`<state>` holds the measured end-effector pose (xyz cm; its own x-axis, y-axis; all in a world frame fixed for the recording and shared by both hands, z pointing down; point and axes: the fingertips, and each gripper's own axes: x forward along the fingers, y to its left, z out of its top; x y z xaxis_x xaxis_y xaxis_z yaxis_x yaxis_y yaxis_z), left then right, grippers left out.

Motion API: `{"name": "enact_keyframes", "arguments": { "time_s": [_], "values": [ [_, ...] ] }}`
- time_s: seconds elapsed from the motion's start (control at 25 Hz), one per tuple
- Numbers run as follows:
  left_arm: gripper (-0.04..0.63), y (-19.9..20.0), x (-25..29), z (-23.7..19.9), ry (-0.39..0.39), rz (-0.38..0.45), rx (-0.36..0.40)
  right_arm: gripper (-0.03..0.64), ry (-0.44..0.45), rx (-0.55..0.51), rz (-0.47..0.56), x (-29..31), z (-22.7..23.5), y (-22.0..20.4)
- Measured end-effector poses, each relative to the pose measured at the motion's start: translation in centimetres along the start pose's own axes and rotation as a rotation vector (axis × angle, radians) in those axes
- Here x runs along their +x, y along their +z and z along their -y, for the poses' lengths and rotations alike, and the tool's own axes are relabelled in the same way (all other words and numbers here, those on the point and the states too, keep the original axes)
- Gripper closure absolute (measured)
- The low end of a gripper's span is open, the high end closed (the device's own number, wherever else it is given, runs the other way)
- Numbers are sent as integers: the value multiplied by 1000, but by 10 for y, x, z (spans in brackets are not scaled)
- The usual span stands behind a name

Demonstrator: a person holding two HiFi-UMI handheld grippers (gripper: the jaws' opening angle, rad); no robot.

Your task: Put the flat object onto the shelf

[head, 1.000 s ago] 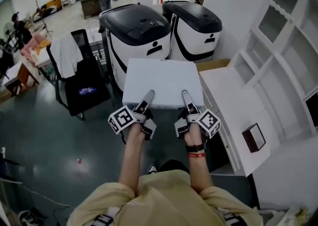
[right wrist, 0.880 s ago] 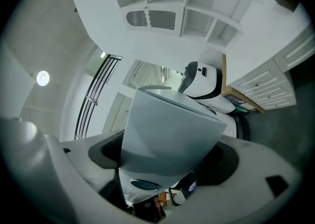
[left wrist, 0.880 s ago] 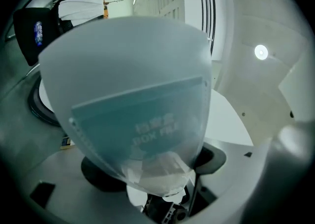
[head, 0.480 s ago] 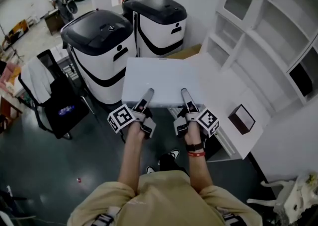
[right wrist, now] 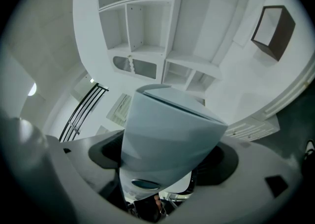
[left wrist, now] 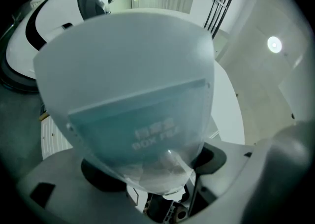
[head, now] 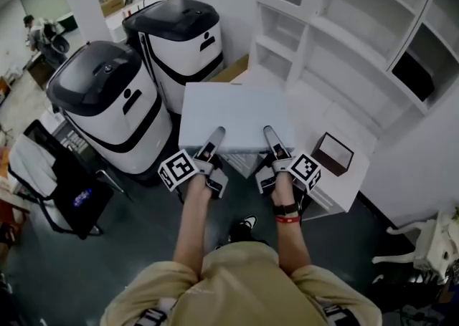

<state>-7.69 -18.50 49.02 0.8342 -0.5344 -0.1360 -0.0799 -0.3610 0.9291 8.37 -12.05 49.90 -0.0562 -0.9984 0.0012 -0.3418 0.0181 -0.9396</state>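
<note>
- L gripper (head: 214, 137): jaws wide, clamped on near edge of flat white box (head: 235, 113), left part.
- R gripper (head: 271, 137): jaws wide too, gripping same edge, right part.
- Box held level in air, facing shelf unit (head: 344, 38), overlapping ledge's (head: 315, 127) left end.
- Ledge's near-right corner: small brown box (head: 334, 153).

Head view steeply down, gripper views close along their jaws, all sharing the flat box (head: 237, 113)

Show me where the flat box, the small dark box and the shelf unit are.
flat box (head: 235, 113), head view, middle of its top face.
small dark box (head: 334, 152), head view, its middle.
shelf unit (head: 358, 56), head view, a white shelf board.
</note>
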Motion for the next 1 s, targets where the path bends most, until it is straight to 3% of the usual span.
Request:
{"name": "enact_keyframes", "arguments": {
  "time_s": [0.68,1.0],
  "values": [
    [219,-100,207,5,-114,-304,-67,212,-61,6,340,-27,60,188],
    [219,-133,265,21,-168,-398,-86,218,-69,12,449,-44,72,240]
  ]
}}
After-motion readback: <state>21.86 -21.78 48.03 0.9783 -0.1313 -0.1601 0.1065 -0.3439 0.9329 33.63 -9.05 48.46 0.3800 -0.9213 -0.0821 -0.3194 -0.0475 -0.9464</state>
